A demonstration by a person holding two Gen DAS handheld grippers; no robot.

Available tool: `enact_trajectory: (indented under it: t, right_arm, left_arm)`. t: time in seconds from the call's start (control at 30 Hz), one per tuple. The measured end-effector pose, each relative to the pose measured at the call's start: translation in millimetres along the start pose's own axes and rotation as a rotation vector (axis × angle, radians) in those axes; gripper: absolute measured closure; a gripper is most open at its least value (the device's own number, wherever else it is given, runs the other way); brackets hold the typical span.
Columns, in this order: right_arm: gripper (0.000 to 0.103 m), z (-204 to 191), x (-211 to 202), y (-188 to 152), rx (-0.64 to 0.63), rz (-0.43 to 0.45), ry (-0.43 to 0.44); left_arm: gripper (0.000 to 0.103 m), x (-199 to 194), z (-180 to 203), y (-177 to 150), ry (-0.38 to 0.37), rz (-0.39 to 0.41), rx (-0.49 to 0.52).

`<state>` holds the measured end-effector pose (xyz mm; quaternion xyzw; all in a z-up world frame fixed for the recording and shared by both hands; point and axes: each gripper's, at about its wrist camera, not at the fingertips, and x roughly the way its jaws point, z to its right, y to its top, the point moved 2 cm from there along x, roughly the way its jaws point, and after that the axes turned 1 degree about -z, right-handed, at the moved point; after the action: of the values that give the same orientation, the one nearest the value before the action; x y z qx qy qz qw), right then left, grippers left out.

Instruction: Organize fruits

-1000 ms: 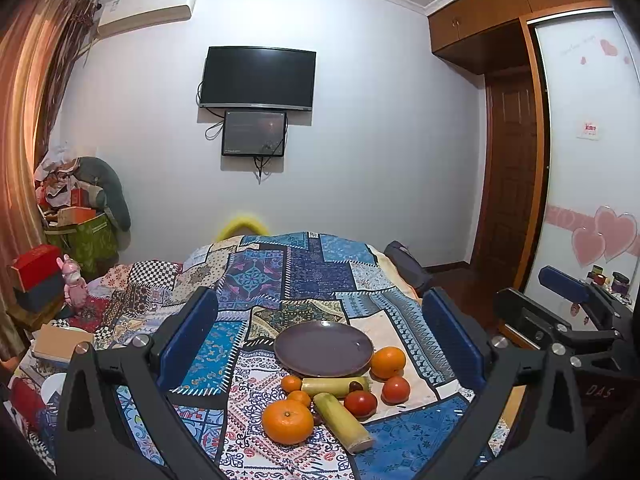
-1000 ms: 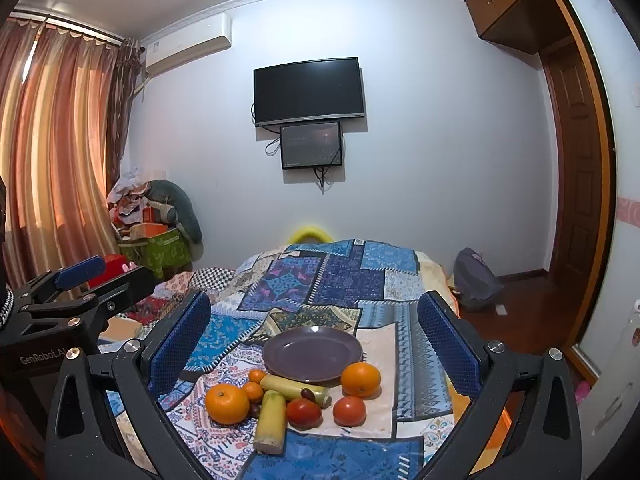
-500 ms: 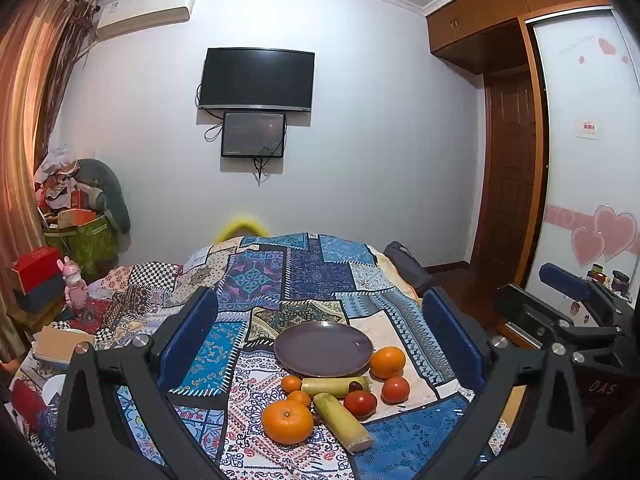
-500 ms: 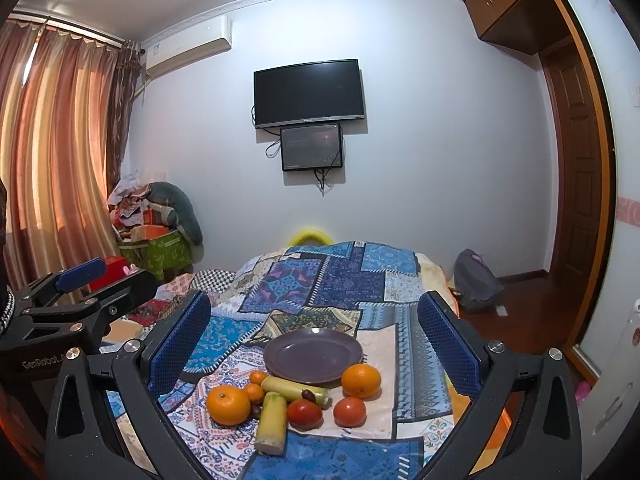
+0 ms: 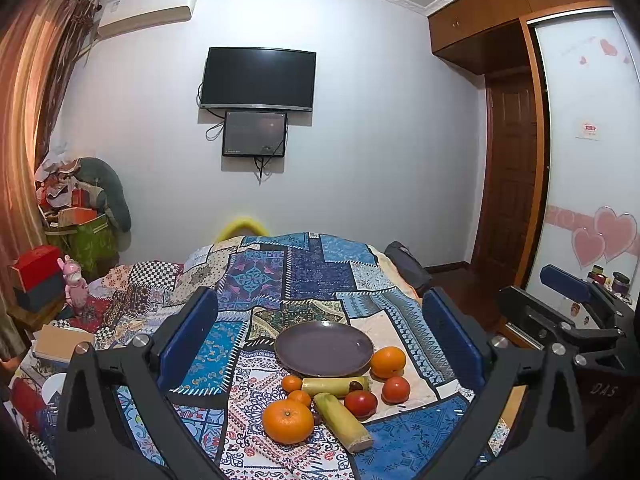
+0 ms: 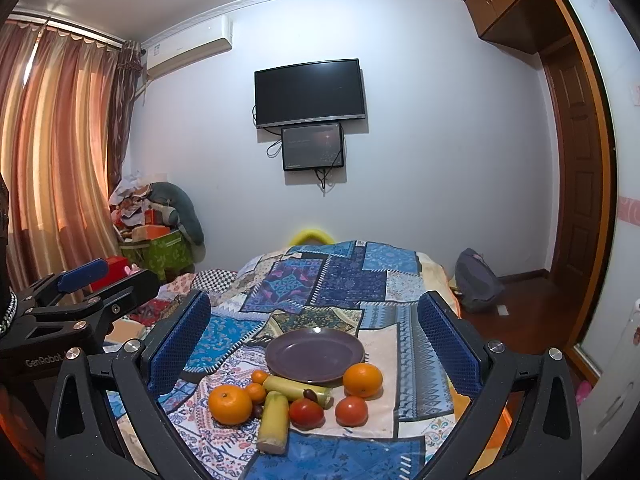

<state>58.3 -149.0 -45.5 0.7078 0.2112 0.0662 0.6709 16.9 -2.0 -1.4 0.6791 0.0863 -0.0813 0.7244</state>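
An empty purple plate [image 5: 323,346] [image 6: 314,354] lies on a patchwork cloth. In front of it sits a cluster of fruit: a big orange [image 5: 287,420] [image 6: 230,404], a second orange [image 5: 387,361] [image 6: 362,379], two small tangerines [image 5: 291,383] [image 6: 259,377], two red tomatoes [image 5: 361,403] [image 6: 306,412], and two yellow-green cane pieces [image 5: 342,421] [image 6: 273,420]. My left gripper [image 5: 320,332] and my right gripper [image 6: 314,332] both hover open above and short of the fruit, holding nothing. Each gripper shows at the other view's edge.
The cloth-covered table [image 5: 260,276] runs toward the far wall with a yellow chair back [image 5: 240,226] behind it. Boxes and a green bag [image 5: 80,236] crowd the left. A dark bag [image 6: 476,280] lies on the floor by the wooden door [image 5: 508,176].
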Motion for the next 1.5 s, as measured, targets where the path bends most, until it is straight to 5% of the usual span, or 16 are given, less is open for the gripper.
enact_trajectory:
  t: [0.77,0.97,1.33,1.5]
  right_arm:
    - [0.000,4.5,6.3,-5.6,0.040,-0.016,0.023]
    - [0.001,7.7,16.8,-12.4,0.035,-0.049,0.013]
    - [0.033,24.2,58.3,-46.0,0.032,-0.231,0.040]
    - [0.044,31.9,79.6,-66.0,0.073,-0.351,0.077]
  left_arm:
    - [0.000,0.4,3.1,-2.5,-0.015,0.000,0.007]
    - [0.015,12.7,1.9,-7.3,-0.026,-0.042,0.005]
    - [0.038,70.5,-18.5,-39.5,-0.021,-0.236,-0.011]
    - [0.040,99.1,-28.0,-67.5,-0.013,-0.345,-0.010]
